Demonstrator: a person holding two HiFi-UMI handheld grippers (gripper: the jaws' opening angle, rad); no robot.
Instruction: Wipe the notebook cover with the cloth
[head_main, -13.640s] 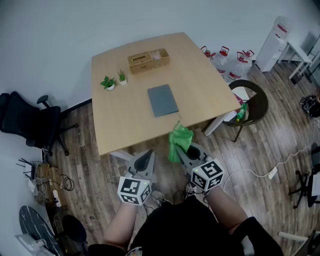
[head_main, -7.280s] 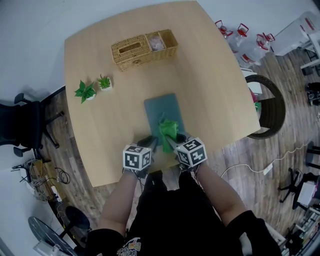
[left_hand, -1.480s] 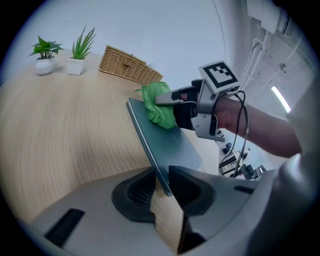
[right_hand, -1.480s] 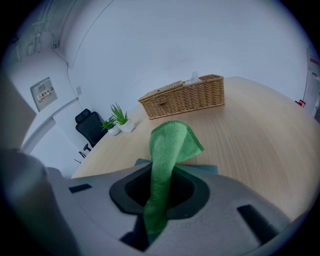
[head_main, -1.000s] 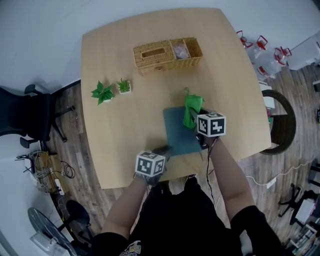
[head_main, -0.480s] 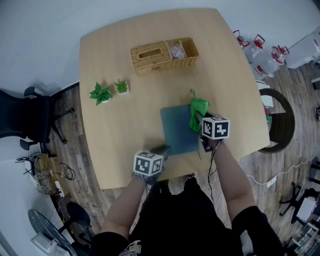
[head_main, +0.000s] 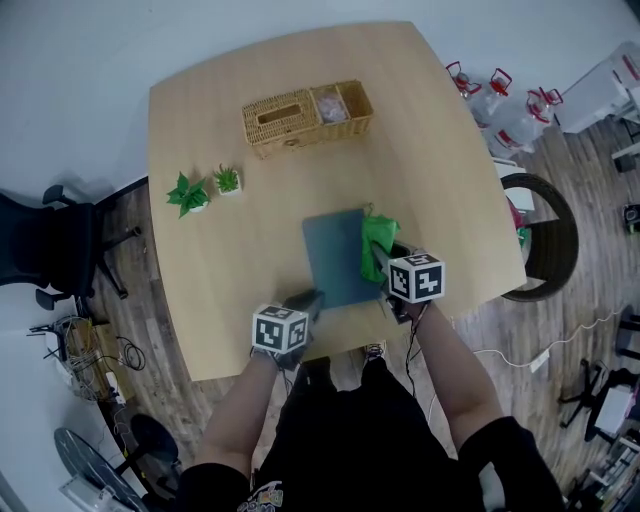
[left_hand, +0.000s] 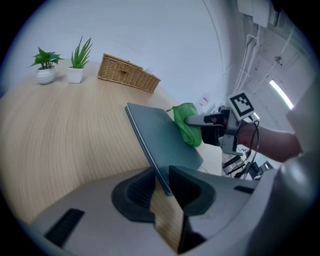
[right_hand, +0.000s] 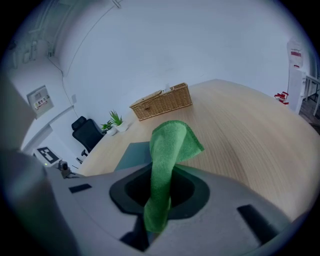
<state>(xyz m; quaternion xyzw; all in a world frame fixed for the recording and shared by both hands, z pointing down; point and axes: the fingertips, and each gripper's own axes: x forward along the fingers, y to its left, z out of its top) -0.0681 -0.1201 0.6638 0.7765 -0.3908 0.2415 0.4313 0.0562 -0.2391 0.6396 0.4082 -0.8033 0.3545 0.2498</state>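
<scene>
Our left fingers (left_hand: 192, 187) pinch the notebook's (head_main: 335, 255) near edge. Our right fingers (right_hand: 192, 192) clamp the cloth (right_hand: 170, 145), now drawn nearer along the cover.

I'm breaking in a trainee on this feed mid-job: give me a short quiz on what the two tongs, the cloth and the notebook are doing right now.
1. True or false: the left tongs are shut on the near-left corner of the notebook.
2. What do the right tongs hold? A. a green cloth B. a sponge C. a pen
3. Fill in: in the head view, the green cloth sits at the notebook's ___ edge (left or right).
Key: 1 true; 2 A; 3 right.
</scene>
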